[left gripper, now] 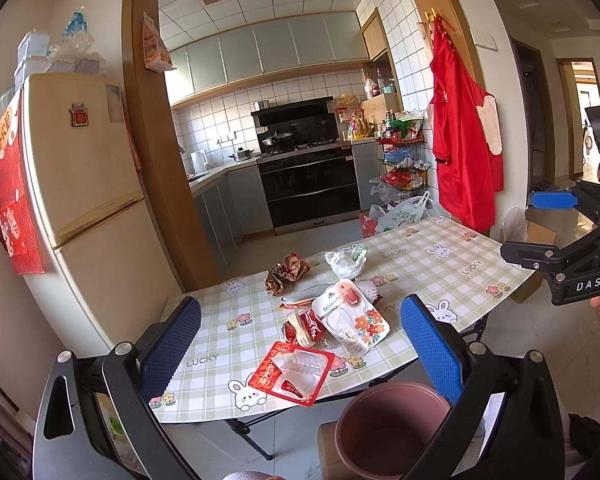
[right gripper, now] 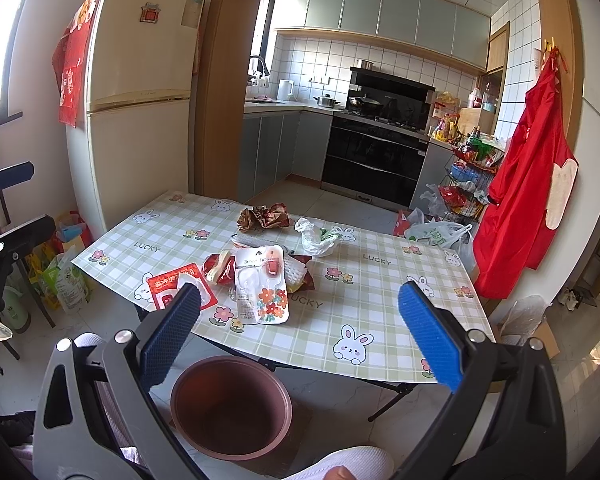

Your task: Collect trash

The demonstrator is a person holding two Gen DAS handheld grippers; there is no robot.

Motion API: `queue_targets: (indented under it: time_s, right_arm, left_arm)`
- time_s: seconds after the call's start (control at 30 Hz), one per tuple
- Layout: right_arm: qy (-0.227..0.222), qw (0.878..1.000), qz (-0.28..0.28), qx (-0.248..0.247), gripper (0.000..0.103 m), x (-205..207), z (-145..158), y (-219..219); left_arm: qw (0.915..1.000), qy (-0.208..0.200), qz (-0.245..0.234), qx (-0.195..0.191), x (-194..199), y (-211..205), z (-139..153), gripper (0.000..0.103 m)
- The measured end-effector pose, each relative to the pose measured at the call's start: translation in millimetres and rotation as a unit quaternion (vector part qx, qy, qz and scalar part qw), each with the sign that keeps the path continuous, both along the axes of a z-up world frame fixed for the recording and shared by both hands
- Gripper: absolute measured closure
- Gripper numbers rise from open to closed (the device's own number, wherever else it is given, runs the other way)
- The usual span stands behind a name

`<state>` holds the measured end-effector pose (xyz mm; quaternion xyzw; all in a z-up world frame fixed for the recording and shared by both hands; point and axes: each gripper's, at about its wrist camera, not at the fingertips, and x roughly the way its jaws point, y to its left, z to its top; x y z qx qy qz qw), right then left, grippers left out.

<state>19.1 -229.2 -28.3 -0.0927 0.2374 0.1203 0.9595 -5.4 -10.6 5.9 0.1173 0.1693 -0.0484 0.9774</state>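
Both my left tool [left gripper: 300,340] and right tool [right gripper: 300,328] gape wide, holding nothing. The wrappers [right gripper: 262,288] lie heaped mid-worktop [right gripper: 380,320] at my twelve o'clock, the bin [right gripper: 230,408] on the floor at six.

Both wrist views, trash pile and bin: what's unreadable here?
- Pink bin bottom: left wrist view, cut by the gripper finger and frame edge.
- Items under the flowered blister pack: both views, covered by it.
- Red blister pack: right wrist view, near corner behind the right gripper finger.
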Motion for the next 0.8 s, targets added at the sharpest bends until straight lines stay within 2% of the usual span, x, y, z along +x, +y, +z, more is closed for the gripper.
queue_targets:
  time_s: [0.3,0.4,0.57,0.7,0.8]
  right_arm:
    - [0.005,1.0,0.0,-0.012,0.005,5,-19,8]
    - [-0.001,1.0,0.005,0.025,0.005,11,-31,4]
    - [0.012,0.996,0.015,0.084,0.005,28,-59,2]
    - [0.039,0.992,0.022,0.118,0.005,45,-87,2]
    - [0.09,0.991,0.023,0.101,0.005,64,-119,7]
  left_arm:
    - [0.9999,0.007,0.004,-0.011,6,11,-11,0.005]
    - [0.9994,0.001,0.024,-0.025,7,22,-20,0.005]
    - [0.9989,0.019,0.021,-0.038,15,40,-42,0.005]
    - [0.9952,0.057,0.045,-0.066,32,60,-72,0.005]
    - [0.9889,0.086,0.051,-0.109,47,74,-91,0.005]
